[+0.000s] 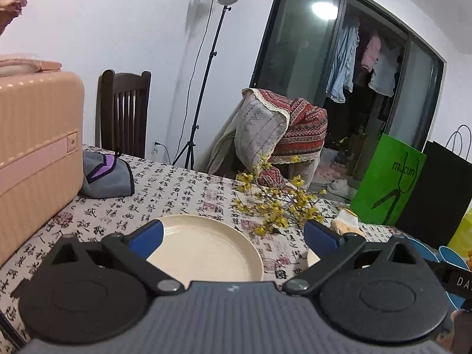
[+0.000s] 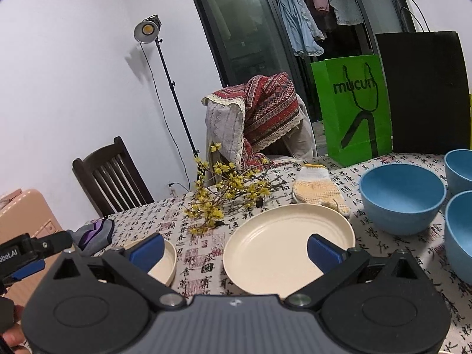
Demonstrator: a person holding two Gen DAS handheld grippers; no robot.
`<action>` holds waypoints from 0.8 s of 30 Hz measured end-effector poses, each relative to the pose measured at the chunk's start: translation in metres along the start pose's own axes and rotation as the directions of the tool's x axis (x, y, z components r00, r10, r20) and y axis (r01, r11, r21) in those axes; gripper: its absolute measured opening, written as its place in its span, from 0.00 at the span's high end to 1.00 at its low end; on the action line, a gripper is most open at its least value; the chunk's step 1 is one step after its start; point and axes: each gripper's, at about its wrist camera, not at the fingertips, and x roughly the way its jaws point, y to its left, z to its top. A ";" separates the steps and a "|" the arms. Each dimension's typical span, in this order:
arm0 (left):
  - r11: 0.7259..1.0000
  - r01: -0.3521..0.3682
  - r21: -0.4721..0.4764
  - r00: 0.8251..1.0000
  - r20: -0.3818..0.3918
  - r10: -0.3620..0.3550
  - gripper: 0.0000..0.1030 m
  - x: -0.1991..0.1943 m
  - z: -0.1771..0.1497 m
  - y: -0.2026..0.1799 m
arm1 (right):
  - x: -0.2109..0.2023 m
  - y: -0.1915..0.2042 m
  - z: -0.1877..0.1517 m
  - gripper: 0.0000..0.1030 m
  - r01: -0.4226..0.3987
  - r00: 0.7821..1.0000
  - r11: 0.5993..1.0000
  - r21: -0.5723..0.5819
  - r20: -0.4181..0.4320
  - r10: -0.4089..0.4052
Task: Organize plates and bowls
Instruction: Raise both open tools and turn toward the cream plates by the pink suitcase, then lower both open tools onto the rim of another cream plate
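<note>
Two cream plates (image 2: 287,247) lie apart on the calligraphy-print surface (image 2: 380,242), three blue bowls (image 2: 402,197) to their right, while the left gripper (image 1: 233,239) and right gripper (image 2: 236,249) hover with blue fingers (image 2: 323,252) spread wide, holding nothing.

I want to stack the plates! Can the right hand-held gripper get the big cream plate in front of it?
Probably yes. The right hand-held gripper is open, the cream plate lies right ahead, and nothing sits between them.
</note>
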 end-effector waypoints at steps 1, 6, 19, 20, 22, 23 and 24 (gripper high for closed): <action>1.000 -0.002 0.000 1.000 -0.001 0.002 0.00 0.002 0.002 0.002 | 0.002 0.002 0.001 0.00 0.002 1.000 1.000 -0.002 0.000 -0.002; 1.000 -0.021 -0.016 1.000 0.009 0.021 0.00 0.013 0.014 0.017 | 0.013 0.013 0.006 0.00 0.010 1.000 1.000 -0.010 0.005 -0.010; 0.990 -0.129 -0.049 0.992 0.001 0.130 0.00 0.041 0.028 0.058 | 0.041 0.044 0.009 0.00 0.009 1.000 0.999 -0.045 0.001 -0.009; 0.989 -0.145 -0.043 0.989 -0.001 0.145 0.00 0.044 0.028 0.059 | 0.043 0.048 0.008 0.00 0.008 1.000 0.999 -0.049 0.000 -0.008; 0.984 -0.173 -0.036 0.985 0.001 0.173 0.00 0.047 0.028 0.063 | 0.049 0.055 0.007 0.00 0.005 1.000 0.998 -0.055 0.001 -0.005; 0.984 -0.177 -0.035 0.984 0.004 0.177 0.00 0.048 0.028 0.065 | 0.053 0.059 0.006 0.00 0.003 1.000 0.999 -0.054 0.001 -0.003; 0.983 -0.179 -0.036 0.984 0.007 0.180 0.00 0.049 0.028 0.068 | 0.055 0.062 0.006 0.00 -0.002 1.000 0.999 -0.053 0.001 0.002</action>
